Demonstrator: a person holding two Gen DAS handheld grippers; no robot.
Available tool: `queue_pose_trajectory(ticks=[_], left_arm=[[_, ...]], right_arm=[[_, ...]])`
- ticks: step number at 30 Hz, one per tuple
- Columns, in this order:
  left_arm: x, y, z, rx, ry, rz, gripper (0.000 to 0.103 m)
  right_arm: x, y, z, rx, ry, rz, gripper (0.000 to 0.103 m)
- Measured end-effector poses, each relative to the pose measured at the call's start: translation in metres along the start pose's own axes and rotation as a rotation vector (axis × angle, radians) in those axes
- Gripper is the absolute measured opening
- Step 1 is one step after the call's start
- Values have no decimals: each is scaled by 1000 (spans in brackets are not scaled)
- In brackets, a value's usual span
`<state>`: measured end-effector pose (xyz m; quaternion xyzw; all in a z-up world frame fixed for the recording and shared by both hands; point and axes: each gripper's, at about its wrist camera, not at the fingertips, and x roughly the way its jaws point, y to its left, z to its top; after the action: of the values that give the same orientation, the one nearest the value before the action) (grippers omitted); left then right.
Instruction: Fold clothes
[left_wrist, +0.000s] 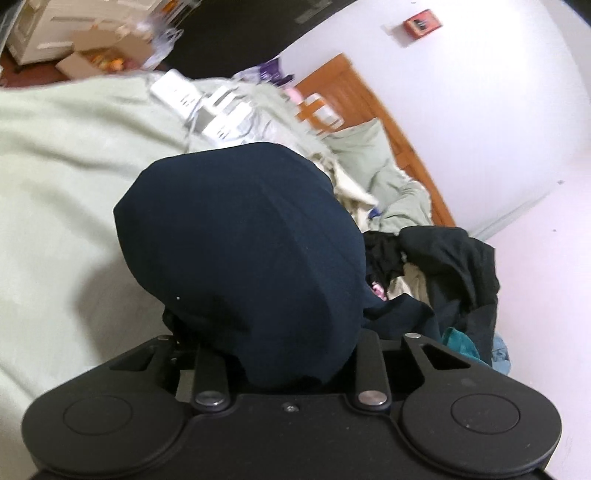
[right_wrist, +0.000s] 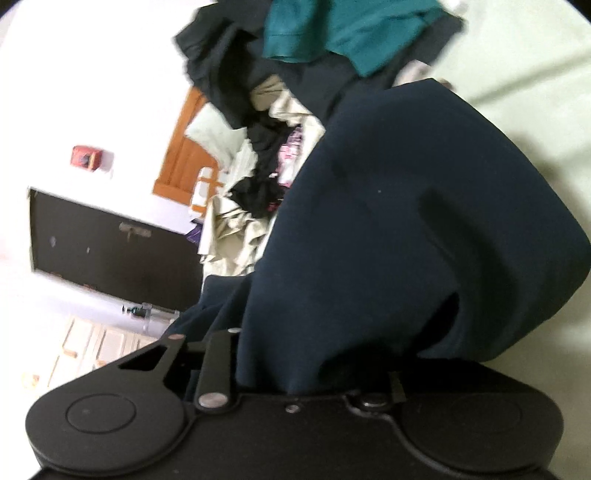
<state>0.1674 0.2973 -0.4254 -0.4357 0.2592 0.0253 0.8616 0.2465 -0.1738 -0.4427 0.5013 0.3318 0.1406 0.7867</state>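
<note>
Gripping the navy garment (left_wrist: 240, 251), the left claw (left_wrist: 291, 354) and right claw (right_wrist: 295, 369) each pinch bunched cloth, lifted just off the pale green bed (left_wrist: 55, 184), beside the clothes pile (left_wrist: 443, 266). It looks soft, light, floppy; best held by its edges.

**Bed under a pale green sheet**

The bed (left_wrist: 55, 177) wears a pale green sheet, largely bare on one side. On it lies a jumbled heap of clothes (left_wrist: 450, 266): black garments, cream fabric, a teal piece (right_wrist: 332, 33). Farther off sit white boxes (left_wrist: 207, 110) and a green pillow (left_wrist: 362, 147) by the wooden headboard (left_wrist: 369, 96)
</note>
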Motion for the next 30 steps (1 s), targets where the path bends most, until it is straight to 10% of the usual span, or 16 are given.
queue_pose_trajectory(ticks=[16,24,28,30], left_arm=[[-55,-31,31,35,-146,-39,26],[-33,3,-5,-139,-73,101,46],[-25,23,-19,-227,-42,155,75],[-22,35,-24,-287,-49,166,79]], right_arm=[[11,93,26,-265,74,126,22],[27,40,25,-106,180,18,28],[20,-7,7,105,162,68,86],[20,-28,-6,178,140,42,93]])
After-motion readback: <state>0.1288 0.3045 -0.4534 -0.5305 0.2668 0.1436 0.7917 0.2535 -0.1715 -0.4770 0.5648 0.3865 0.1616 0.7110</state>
